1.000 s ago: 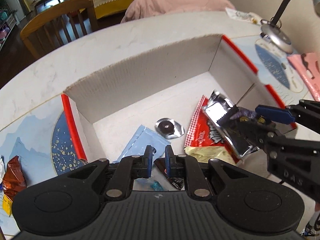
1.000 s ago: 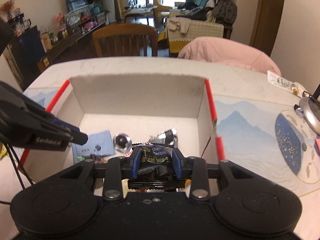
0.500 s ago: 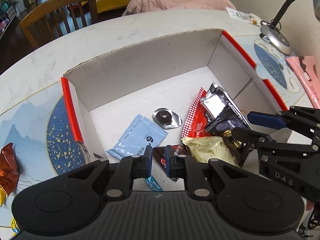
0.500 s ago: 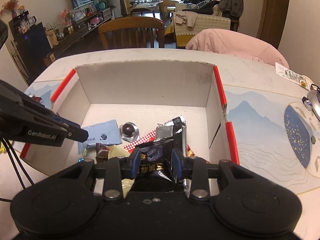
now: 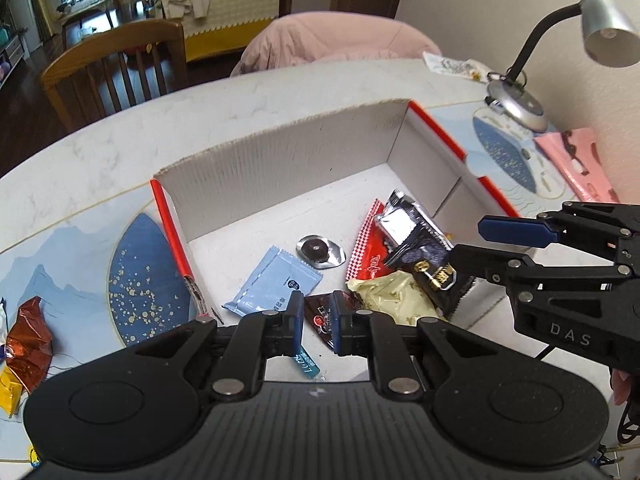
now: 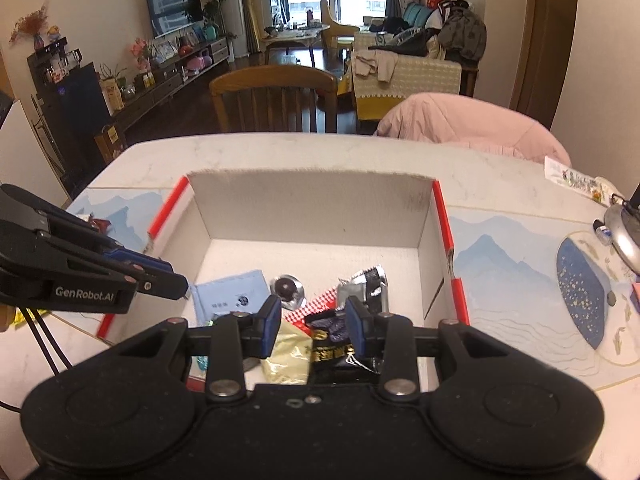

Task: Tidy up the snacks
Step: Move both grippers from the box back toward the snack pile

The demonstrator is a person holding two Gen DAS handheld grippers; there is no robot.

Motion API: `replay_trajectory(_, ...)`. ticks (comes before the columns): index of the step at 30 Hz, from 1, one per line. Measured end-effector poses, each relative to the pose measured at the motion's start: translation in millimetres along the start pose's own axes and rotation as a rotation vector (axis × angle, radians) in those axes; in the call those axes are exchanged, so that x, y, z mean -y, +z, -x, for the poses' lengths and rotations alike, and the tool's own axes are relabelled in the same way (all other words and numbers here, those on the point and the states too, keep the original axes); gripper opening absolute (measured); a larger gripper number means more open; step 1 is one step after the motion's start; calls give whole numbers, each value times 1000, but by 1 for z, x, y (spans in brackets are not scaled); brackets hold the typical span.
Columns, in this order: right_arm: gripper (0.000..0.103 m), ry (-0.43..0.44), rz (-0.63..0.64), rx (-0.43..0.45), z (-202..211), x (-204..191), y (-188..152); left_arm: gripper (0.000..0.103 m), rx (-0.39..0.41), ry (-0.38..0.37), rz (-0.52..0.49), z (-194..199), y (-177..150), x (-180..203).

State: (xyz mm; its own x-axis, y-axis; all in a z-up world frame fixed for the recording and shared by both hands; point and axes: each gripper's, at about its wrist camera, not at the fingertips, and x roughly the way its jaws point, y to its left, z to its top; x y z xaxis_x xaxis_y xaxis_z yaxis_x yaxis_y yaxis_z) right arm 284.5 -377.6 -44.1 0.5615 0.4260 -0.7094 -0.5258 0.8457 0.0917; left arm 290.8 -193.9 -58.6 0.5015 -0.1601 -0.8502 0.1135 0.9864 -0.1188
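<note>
The right gripper (image 6: 313, 322) is wide apart, holding nothing. The black snack bag (image 5: 424, 254) lies in the box (image 5: 280, 168) on other snacks. The left gripper (image 5: 316, 322) hovers with a small gap, holding nothing.

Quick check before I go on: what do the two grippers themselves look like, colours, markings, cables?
Both are matte black linkage frames with silver pivot pins and blue pads on the fingers. The left gripper reads "GenRobot.AI" on its side, with black cables beneath; the right gripper reads "DAS", with a black cable behind it.
</note>
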Motion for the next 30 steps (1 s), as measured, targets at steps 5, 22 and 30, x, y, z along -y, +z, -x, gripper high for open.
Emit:
replay_trajectory(5, 34, 6, 5, 29, 14, -15, 3, 14, 42, -36, 0, 20, -7, -6)
replay_trajectory(22, 36, 10, -4, 89, 32, -82, 17, 29, 169, -78, -27, 90, -44, -52)
replay_trajectory(30, 38, 19, 2, 102, 28, -120, 17, 55, 208, -75, 15, 116, -75, -94)
